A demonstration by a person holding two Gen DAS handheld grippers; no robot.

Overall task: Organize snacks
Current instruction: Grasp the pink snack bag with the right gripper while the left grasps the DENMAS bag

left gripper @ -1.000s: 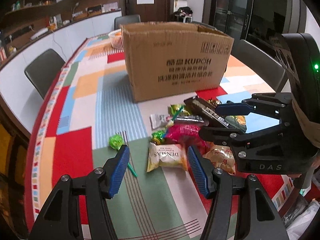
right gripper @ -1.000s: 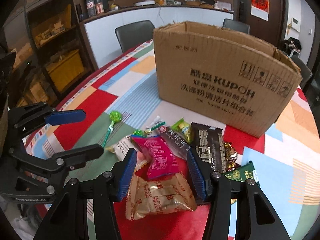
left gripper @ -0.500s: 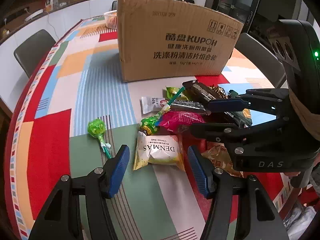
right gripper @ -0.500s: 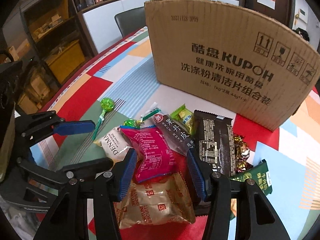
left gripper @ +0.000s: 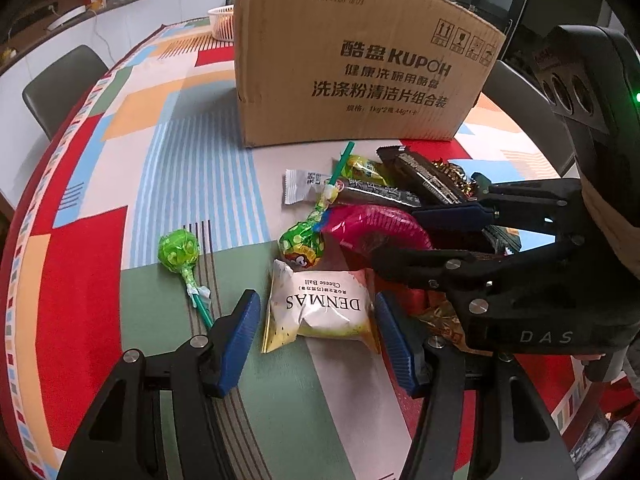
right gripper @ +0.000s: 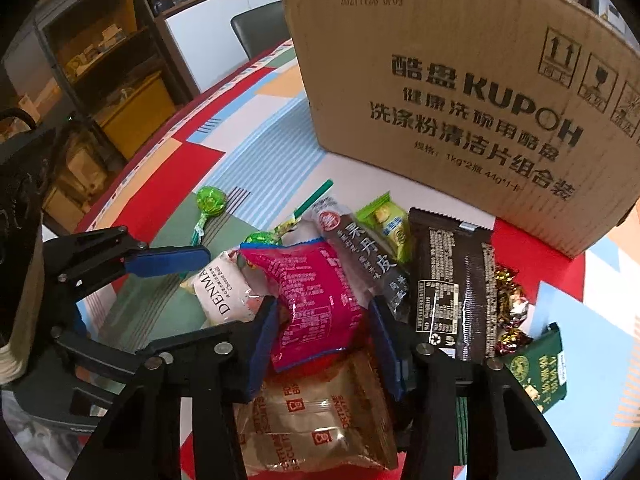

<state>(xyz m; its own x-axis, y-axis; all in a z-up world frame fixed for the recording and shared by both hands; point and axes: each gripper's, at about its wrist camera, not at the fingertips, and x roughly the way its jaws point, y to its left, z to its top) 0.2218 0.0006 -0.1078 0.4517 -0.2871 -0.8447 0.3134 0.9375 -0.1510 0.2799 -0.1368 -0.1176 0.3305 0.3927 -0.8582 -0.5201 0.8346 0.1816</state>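
Note:
A pile of snacks lies on the patterned tablecloth in front of a cardboard box (left gripper: 352, 60). My left gripper (left gripper: 318, 338) is open, its jaws either side of a white DENMAS Cheese Ball packet (left gripper: 320, 308). My right gripper (right gripper: 324, 340) is open, its jaws either side of a pink snack packet (right gripper: 316, 296) that lies over a gold biscuit packet (right gripper: 316, 416). The pink packet also shows in the left wrist view (left gripper: 372, 228). The right gripper also shows in the left wrist view (left gripper: 412, 236). A dark brown packet (right gripper: 452, 284) lies right of the pink one.
Two green lollipops (left gripper: 180, 252) (left gripper: 304, 240) lie left of the pile. A green packet (right gripper: 540, 364), foil candies (right gripper: 508, 300) and a small green sachet (right gripper: 388, 220) lie to the right. A white basket (left gripper: 222, 20) stands behind the box. Chairs (left gripper: 60, 84) ring the table.
Both grippers have moved forward and down toward the pile. The left now brackets the DENMAS packet and the right brackets the pink packet. Both stay open.

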